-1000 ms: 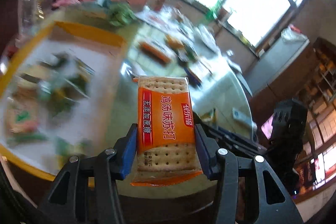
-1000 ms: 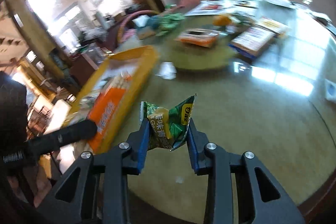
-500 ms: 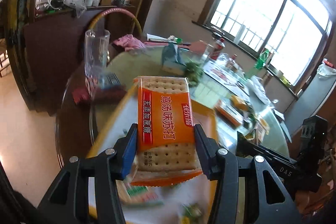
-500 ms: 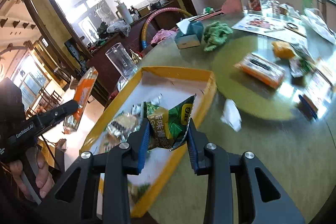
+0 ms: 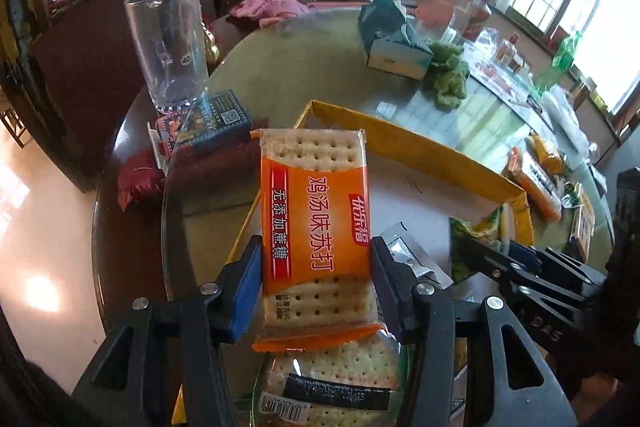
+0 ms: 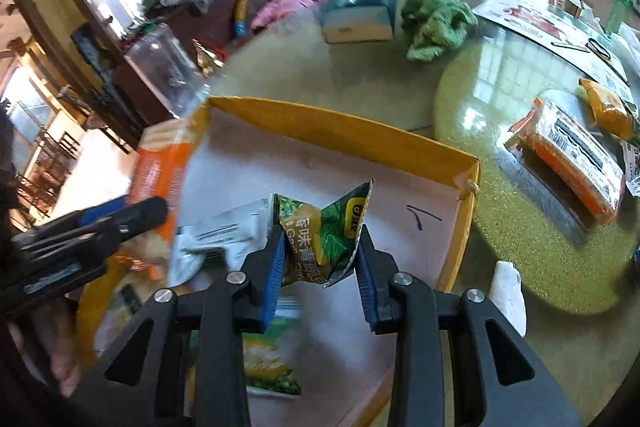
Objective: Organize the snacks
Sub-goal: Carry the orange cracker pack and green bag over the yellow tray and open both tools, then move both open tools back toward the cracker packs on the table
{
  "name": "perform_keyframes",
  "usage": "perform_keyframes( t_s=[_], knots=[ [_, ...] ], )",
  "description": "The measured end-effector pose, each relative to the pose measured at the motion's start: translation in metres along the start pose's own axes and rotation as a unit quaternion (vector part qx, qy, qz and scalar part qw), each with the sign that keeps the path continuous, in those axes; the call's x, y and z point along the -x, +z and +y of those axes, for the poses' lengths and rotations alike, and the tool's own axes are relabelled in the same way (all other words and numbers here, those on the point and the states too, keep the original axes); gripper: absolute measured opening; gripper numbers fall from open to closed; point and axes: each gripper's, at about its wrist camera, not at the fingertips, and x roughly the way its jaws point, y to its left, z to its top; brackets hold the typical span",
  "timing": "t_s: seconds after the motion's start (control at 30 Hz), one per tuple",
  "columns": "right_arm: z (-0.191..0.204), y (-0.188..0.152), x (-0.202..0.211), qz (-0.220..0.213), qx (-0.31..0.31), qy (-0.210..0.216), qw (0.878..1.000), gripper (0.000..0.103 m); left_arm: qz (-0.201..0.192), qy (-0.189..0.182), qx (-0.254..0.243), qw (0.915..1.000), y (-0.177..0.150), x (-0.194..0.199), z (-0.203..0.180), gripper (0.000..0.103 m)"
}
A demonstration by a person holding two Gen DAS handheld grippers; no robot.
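The left gripper has its jaws closed on an orange cracker packet, which stands upright between the blue pads and rises well above them. Below the jaws, in the yellow-walled box, lies another cracker packet with a dark label, and a silver wrapper shows just beside the right-hand jaw. Beyond the jaws and to their left stand a clear glass mug and a dark card box on the glass table.

The right gripper has its jaws closed on a crumpled green snack bag, pinched between the blue pads and held over the white floor of the box. Under the jaws another green bag lies in the box, blurred. To the left of the jaws are a silver wrapper and, farther left, the other gripper with its orange packet over the box's left edge. Ahead of the jaws and past the box wall sit a blue tissue box and a green cloth. To the right of the jaws, out on the table, lies an orange packet with a white label, well apart from the box, and a white scrap lies just beside the box's right wall.
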Motion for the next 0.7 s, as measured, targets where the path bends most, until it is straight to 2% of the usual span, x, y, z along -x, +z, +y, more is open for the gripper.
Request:
perform_keyframes(
  t_s=[0.03,0.07,0.1,0.17,0.2,0.23,0.3,0.37,0.43,0.5,0.53,0.57,0.63,0.67,0.7],
  knots=[
    [0.0,0.001,-0.001,0.0,0.002,-0.002,1.0,0.038,0.009,-0.001,0.002,1.0,0.001,-0.003,0.0,0.057],
    [0.001,0.001,-0.001,-0.006,0.008,-0.004,1.0,0.038,0.015,-0.003,0.005,0.9999,0.004,-0.006,0.0,0.068],
    [0.001,0.002,-0.001,-0.006,0.01,-0.001,1.0,0.042,0.024,-0.006,0.01,0.9996,0.005,-0.009,0.001,0.072],
    [-0.005,0.001,0.006,-0.014,0.001,0.016,1.0,0.054,0.026,-0.011,0.019,0.9994,0.008,-0.007,0.003,0.073],
    [-0.006,0.0,0.012,-0.022,-0.003,0.025,0.999,0.068,0.02,-0.006,0.021,0.9996,0.007,-0.002,0.001,0.073],
    [-0.011,-0.003,0.025,-0.035,-0.012,0.035,0.999,0.082,0.006,0.005,0.021,0.9998,0.005,0.006,-0.001,0.078],
    [-0.017,-0.009,0.051,-0.06,-0.018,0.059,0.996,0.087,-0.033,0.051,-0.008,0.9981,-0.003,0.02,-0.013,0.082],
    [-0.026,-0.021,0.076,-0.074,-0.018,0.078,0.994,0.088,-0.042,0.129,-0.079,0.9876,-0.015,0.023,-0.034,0.082],
    [-0.04,-0.037,0.098,-0.08,-0.013,0.089,0.993,0.088,-0.04,0.203,-0.144,0.9676,-0.029,0.028,-0.057,0.082],
    [-0.06,-0.056,0.115,-0.083,-0.01,0.062,0.995,0.088,-0.092,0.232,-0.162,0.9545,-0.048,0.053,-0.08,0.082],
    [-0.069,-0.063,0.121,-0.086,-0.008,0.038,0.996,0.088,-0.114,0.227,-0.163,0.9532,-0.056,0.065,-0.089,0.082],
    [-0.082,-0.071,0.127,-0.092,-0.007,0.006,0.996,0.089,-0.135,0.207,-0.162,0.9554,-0.065,0.08,-0.1,0.082],
    [-0.11,-0.09,0.134,-0.092,-0.008,-0.053,0.994,0.089,-0.146,0.148,-0.14,0.9681,-0.078,0.098,-0.118,0.083],
    [-0.124,-0.099,0.136,-0.087,-0.012,-0.074,0.993,0.089,-0.141,0.091,-0.127,0.9777,-0.086,0.105,-0.13,0.083],
    [-0.142,-0.108,0.138,-0.08,-0.02,-0.092,0.992,0.089,-0.133,0.056,-0.121,0.9821,-0.089,0.106,-0.137,0.083]
  ],
)
